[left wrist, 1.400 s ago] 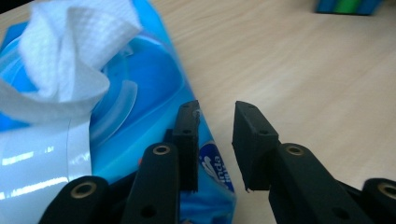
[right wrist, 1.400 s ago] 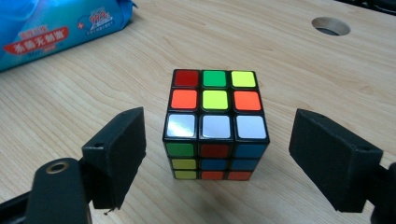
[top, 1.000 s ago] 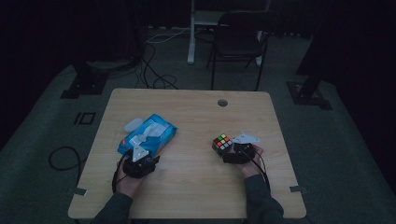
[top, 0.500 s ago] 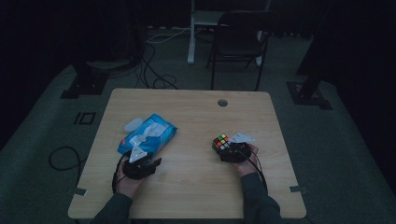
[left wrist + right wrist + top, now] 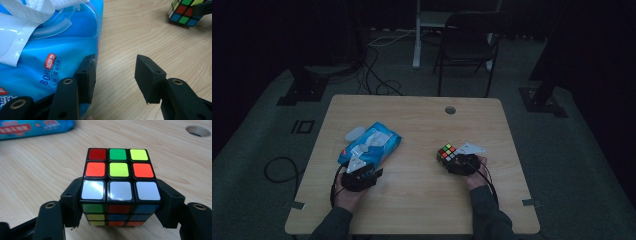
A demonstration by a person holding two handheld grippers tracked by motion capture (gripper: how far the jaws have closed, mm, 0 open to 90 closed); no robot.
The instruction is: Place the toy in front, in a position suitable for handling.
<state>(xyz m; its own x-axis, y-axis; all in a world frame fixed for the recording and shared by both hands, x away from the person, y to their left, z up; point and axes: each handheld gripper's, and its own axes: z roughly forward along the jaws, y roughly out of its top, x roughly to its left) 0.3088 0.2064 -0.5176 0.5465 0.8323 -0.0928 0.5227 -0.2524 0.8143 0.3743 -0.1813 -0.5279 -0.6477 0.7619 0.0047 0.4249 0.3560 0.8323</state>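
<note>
A scrambled Rubik's cube (image 5: 446, 152) (image 5: 118, 170) stands on the wooden table (image 5: 422, 115), right of centre. My right gripper (image 5: 452, 161) (image 5: 120, 205) is shut on it: its jaws have just been closing, and both pads now press on the cube's sides. A blue pack of wet wipes (image 5: 372, 145) (image 5: 50, 50) lies at the left, a white wipe sticking out of its open lid. My left gripper (image 5: 364, 170) (image 5: 115, 75) sits at the pack's near end. It is open; its jaws have just widened, with bare table between them and one jaw beside the pack's edge.
A round cable hole (image 5: 450, 109) (image 5: 198, 131) sits near the table's far edge. A dark chair (image 5: 467, 35) and loose cables stand on the floor beyond. The left gripper view shows the cube (image 5: 186, 12) far off; the right gripper view shows the pack (image 5: 32, 127).
The right gripper's jaws have drawn in against the cube. Both hands stay where they were, and the pack and cube have not shifted.
</note>
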